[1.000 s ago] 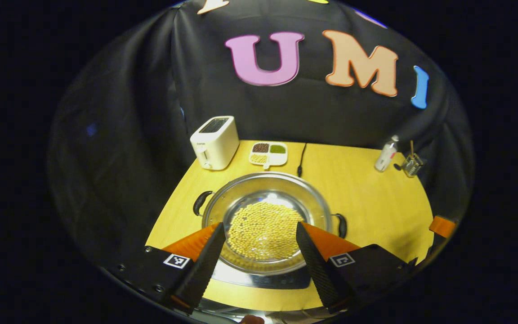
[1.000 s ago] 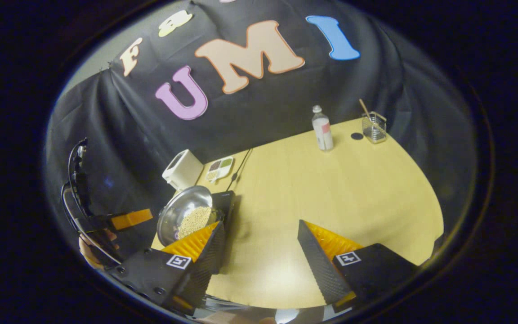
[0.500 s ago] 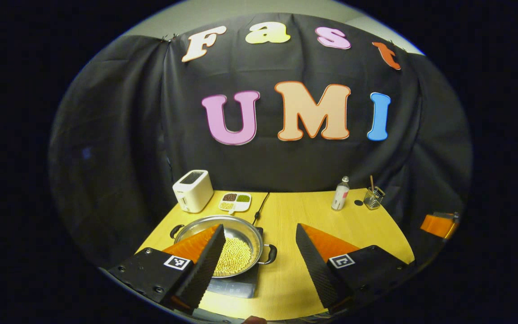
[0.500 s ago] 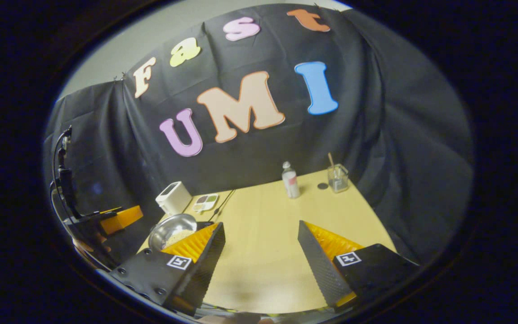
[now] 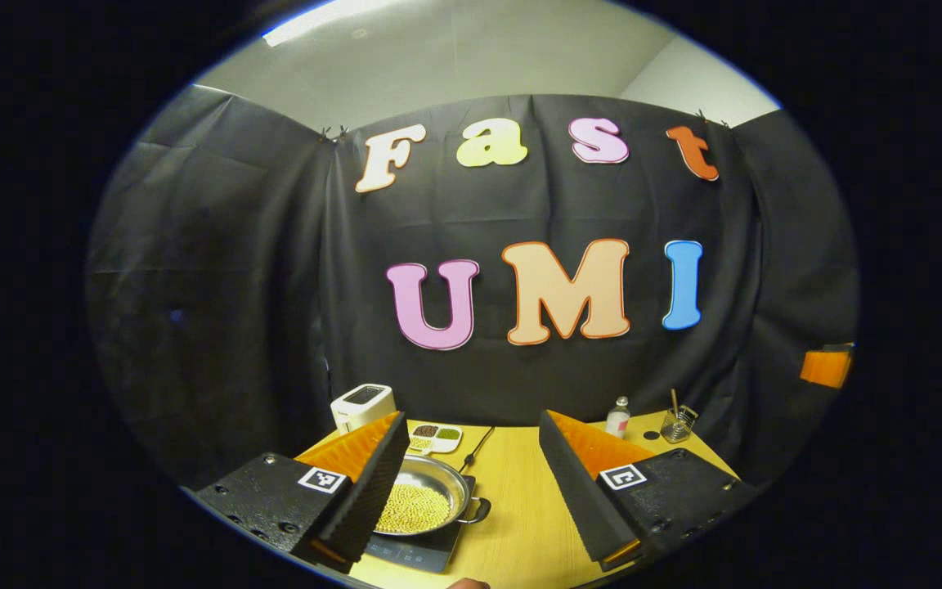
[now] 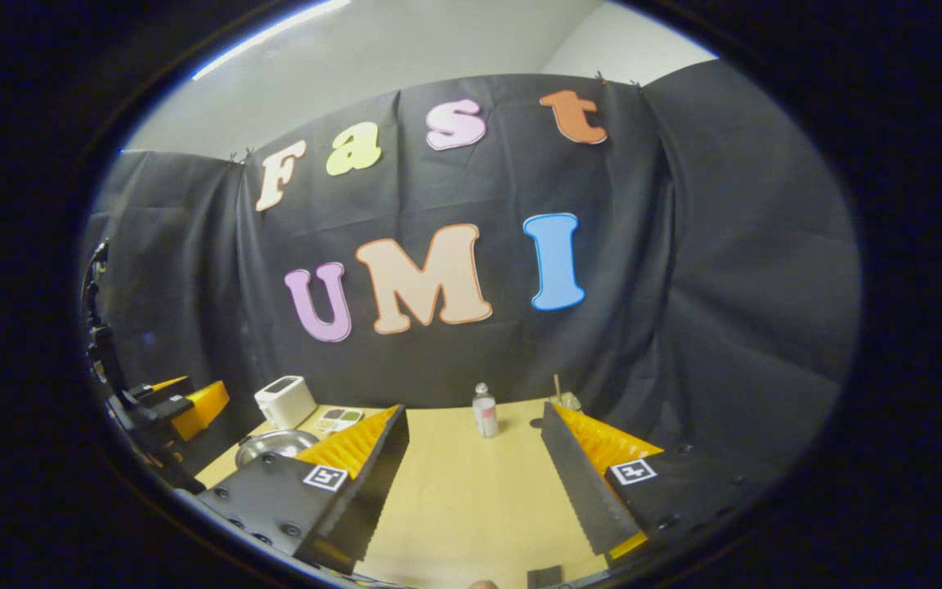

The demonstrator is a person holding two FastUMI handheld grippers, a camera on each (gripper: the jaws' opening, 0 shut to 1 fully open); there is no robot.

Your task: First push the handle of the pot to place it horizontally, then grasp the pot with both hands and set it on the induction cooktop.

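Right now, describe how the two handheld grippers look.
The left gripper and right gripper match: two wedge-shaped fingers with ridged inner faces, each on a black block with small screws and a square black-and-white marker. In the right gripper view, dark cables run along the left one.
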